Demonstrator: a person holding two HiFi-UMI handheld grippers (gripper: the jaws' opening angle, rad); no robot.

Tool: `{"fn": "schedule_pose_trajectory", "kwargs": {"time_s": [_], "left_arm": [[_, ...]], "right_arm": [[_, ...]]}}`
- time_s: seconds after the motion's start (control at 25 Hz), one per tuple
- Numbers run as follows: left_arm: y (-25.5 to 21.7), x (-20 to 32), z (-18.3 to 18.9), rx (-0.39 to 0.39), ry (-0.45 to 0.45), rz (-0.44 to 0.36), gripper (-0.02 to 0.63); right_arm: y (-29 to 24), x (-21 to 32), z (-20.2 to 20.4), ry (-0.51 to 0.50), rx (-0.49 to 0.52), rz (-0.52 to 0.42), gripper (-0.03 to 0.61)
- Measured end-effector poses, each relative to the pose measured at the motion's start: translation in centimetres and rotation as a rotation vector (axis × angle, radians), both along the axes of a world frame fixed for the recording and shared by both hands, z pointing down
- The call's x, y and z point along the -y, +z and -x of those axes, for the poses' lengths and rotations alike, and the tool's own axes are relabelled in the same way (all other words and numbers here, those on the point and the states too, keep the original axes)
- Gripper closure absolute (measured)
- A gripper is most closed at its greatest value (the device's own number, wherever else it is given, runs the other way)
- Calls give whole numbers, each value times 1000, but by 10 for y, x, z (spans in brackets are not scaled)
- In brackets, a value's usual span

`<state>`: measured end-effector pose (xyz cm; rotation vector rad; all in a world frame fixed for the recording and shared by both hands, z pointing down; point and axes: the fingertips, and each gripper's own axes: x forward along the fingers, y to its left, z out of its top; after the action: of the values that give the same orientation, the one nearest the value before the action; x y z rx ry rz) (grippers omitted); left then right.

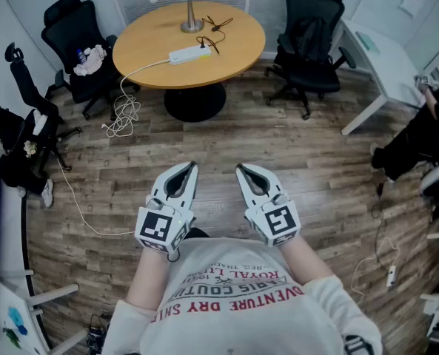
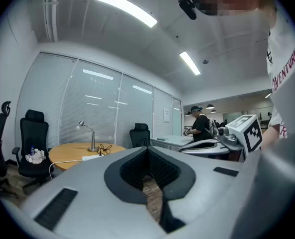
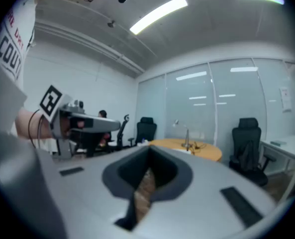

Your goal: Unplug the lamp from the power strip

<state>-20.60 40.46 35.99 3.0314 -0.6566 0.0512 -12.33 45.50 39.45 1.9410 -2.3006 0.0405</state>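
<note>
One round table (image 1: pixel 241 58) is standing across the wood floor, well apart from the person, and everything for the job is sitting on it. Judging risks from here: a long white cable (image 1: pixel 123 109) is running off the table edge, pooling in loops on the floor and trailing toward the person's left side, so feet approaching could be catching it and dragging the power strip (image 1: pixel 189 53) off the top. The strip is looking light and is lying loose, so a one-sided tug on the plug may be pulling the whole strip along instead of freeing the plug; yanking the thin black cord (image 1: pixel 215 32) could be tipping the lamp (image 1: pixel 189 9). The lamp is standing upright near the table's far side, slim silver stem, round base, small head bending left, with the cord bunching beside the base and reaching the white strip near the table's middle. The plug itself is showing too small to read. The left gripper (image 1: pixel 192 167) and the right gripper (image 1: pixel 241 168) are both hanging clenched and empty at the chest.
</note>
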Motion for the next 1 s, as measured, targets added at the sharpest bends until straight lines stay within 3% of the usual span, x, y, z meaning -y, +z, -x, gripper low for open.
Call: {"fn": "schedule_pose_trajectory", "kwargs": {"time_s": [0.68, 1.0], "left_arm": [[18, -4, -24, 13, 3, 36, 586], [36, 34, -28, 46, -10, 73, 586]], "right_arm": [[18, -5, -28, 31, 44, 24, 549], [37, 31, -39, 26, 61, 71, 549]]}}
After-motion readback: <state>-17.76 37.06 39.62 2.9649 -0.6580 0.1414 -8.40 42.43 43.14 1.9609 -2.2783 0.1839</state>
